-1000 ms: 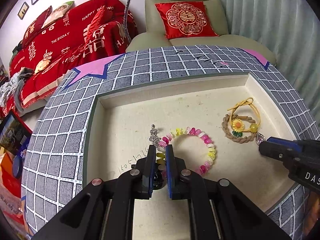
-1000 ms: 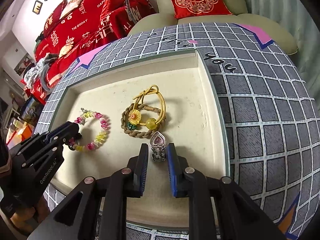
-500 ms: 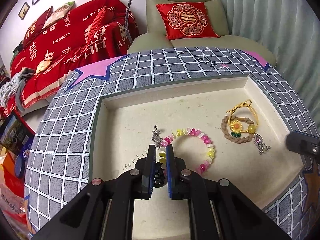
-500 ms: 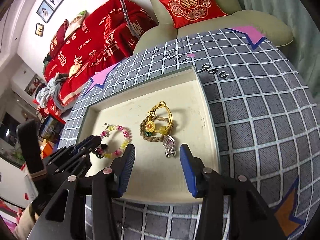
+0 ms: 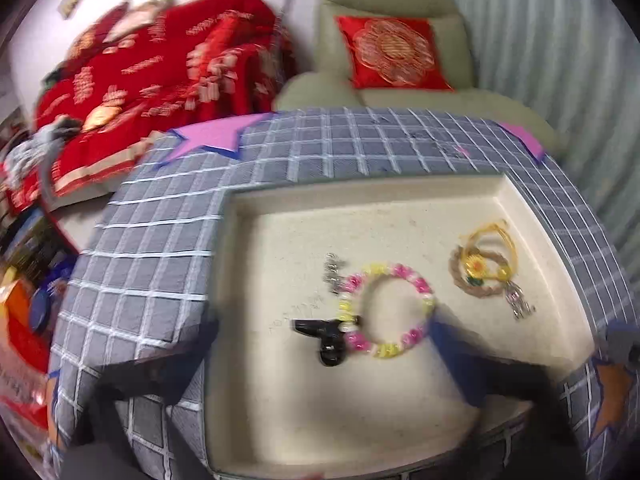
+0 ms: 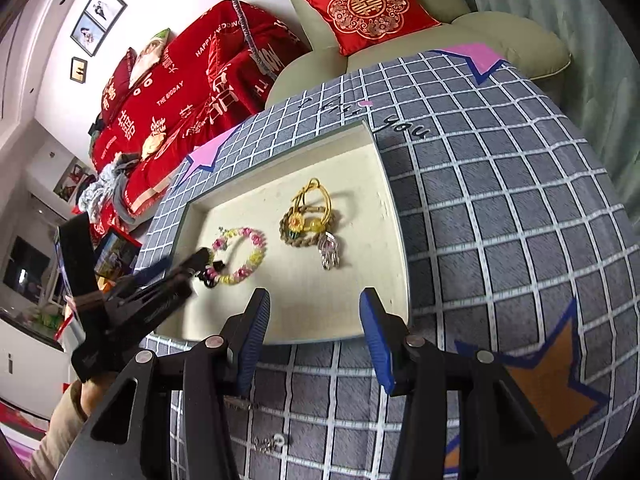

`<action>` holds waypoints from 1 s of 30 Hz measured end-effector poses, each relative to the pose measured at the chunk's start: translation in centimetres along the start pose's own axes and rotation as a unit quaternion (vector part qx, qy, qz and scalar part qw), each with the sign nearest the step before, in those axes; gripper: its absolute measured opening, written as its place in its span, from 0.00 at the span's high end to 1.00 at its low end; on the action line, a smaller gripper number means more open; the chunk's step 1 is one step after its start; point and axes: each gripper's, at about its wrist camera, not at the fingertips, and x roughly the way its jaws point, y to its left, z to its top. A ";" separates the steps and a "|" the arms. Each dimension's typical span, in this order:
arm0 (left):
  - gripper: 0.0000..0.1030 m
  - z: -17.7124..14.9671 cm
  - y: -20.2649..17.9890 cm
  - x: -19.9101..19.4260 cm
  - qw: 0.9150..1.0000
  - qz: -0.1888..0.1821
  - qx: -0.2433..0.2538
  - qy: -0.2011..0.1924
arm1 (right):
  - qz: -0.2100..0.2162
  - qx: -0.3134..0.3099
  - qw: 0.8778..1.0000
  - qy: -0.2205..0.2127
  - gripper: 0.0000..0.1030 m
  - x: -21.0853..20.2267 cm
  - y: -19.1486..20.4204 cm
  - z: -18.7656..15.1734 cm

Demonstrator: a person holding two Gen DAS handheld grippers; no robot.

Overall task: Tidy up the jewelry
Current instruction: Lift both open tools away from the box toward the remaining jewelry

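Observation:
A cream tray (image 5: 532, 216) (image 6: 396, 240) lies on the checked cloth. In it are a pink-and-yellow bead bracelet (image 5: 386, 310) (image 6: 240, 256), a small black piece (image 5: 328, 336) (image 6: 208, 278) touching its left side, a silver charm (image 5: 332, 272), a braided rope ring with a sunflower and gold cord (image 5: 484, 268) (image 6: 308, 220), and a silver-pink pendant (image 5: 518, 304) (image 6: 330, 250). My left gripper (image 5: 320, 356) (image 6: 180, 264) is blurred, its jaws opening wide; the black piece lies loose between them. My right gripper (image 6: 314, 320) hangs over the tray's near rim, jaws opening, nothing between them.
A grey checked cloth (image 6: 500, 220) with star patches covers the table. A small silver chain (image 6: 270, 442) lies on it under my right gripper. Beyond stand an armchair with a red cushion (image 5: 394, 54) and a red blanket (image 5: 160, 76). A hand (image 6: 80, 396) holds the left gripper.
My left jaws have sprung wide open and let go of the black piece beside the bracelet. My right gripper has opened wider and drawn back and up from the pendant.

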 end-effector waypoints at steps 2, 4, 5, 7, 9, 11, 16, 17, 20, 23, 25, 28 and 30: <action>0.00 0.0 -0.1 -0.3 1.000 -0.004 0.005 -0.003 | -0.003 -0.003 1.000 -0.002 0.45 -0.2 0.1 -0.3; 0.00 -0.2 -0.1 -0.6 1.000 -0.002 0.012 -0.001 | -0.009 -0.009 1.000 -0.003 0.45 -0.5 0.4 -0.6; 0.00 -0.4 -0.1 -0.9 1.000 -0.001 0.015 -0.004 | -0.009 -0.010 1.000 -0.003 0.45 -0.6 0.5 -0.7; 0.00 -0.8 0.3 -1.7 1.000 -0.003 0.017 -0.008 | -0.005 -0.007 1.000 -0.003 0.42 -0.9 0.6 -1.2; 0.00 -1.5 0.7 -2.8 1.000 -0.008 0.019 -0.009 | -0.001 -0.007 1.000 -0.005 0.30 -1.4 0.7 -1.7; 0.00 -2.4 1.0 -4.0 1.000 -0.012 0.023 -0.008 | 0.003 -0.006 1.000 -0.006 0.28 -1.9 0.8 -2.1; 0.00 -5.4 2.2 -7.5 0.999 -0.021 0.028 -0.006 | 0.008 -0.001 1.000 -0.007 0.18 -3.3 1.0 -4.0; 0.00 -6.0 2.5 -8.0 0.999 -0.021 0.028 -0.006 | 0.008 0.000 1.000 -0.007 0.18 -3.5 1.0 -4.4; 0.00 -8.0 3.1 -9.8 0.999 -0.021 0.035 -0.006 | 0.004 -0.001 1.000 -0.003 0.17 -4.0 1.1 -5.6; 0.00 -9.6 3.7 -11.2 0.999 -0.028 0.041 -0.007 | -0.006 -0.006 1.000 0.001 0.16 -4.5 1.4 -7.0; 0.00 -10.9 3.9 -12.0 0.998 -0.031 0.049 -0.007 | -0.010 -0.011 1.000 0.005 0.16 -4.8 1.7 -7.8; 0.00 -12.6 4.0 -13.0 0.998 -0.038 0.058 -0.004 | -0.013 -0.014 1.000 0.006 0.16 -5.3 1.9 -9.2; 0.00 -13.7 4.1 -13.5 0.997 -0.040 0.063 -0.003 | -0.012 -0.013 1.000 0.011 0.16 -5.5 2.1 -10.1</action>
